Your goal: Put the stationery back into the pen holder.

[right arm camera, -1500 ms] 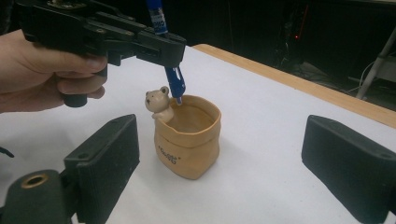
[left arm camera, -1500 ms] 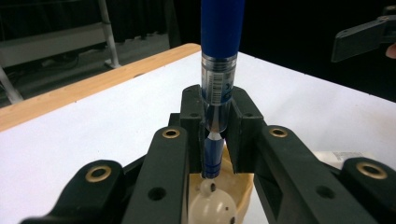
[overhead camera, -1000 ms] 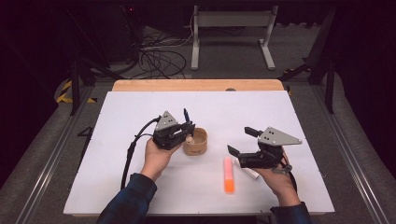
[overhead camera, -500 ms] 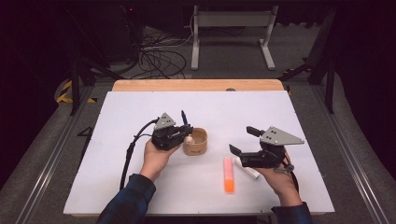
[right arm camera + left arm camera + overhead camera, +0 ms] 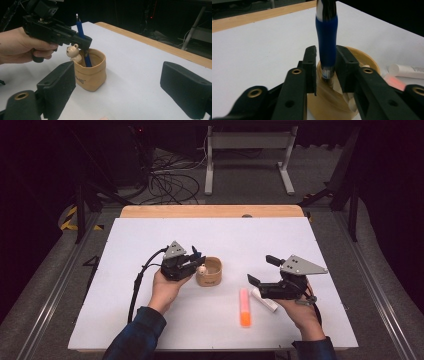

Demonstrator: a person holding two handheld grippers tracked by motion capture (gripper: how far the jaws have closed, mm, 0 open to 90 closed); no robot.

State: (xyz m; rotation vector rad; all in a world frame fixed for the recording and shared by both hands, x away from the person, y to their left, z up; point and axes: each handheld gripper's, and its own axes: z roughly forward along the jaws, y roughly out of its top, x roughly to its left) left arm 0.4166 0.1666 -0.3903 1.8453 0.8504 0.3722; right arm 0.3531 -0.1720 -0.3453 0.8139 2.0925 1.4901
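Observation:
A blue pen [image 5: 326, 32] stands upright with its lower end inside a tan fabric pen cup [image 5: 209, 272] near the table's middle. My left gripper [image 5: 197, 260] is shut on the blue pen just above the cup's rim [image 5: 362, 60]. A small bear figure [image 5: 73, 52] sits on the cup's [image 5: 91, 75] edge beside the pen [image 5: 80, 28]. To the right of the cup my right gripper [image 5: 261, 269] hangs open with nothing between its jaws, over the near end of a white tube [image 5: 265, 299].
An orange highlighter [image 5: 244, 307] lies on the white tabletop [image 5: 150, 235] just left of the white tube. A wooden strip [image 5: 210, 211] runs along the table's far edge. The left gripper's cable [image 5: 137, 285] trails toward the front left.
My left gripper has lowered slightly with the blue pen, bringing its tip down into the cup. The right gripper has barely moved.

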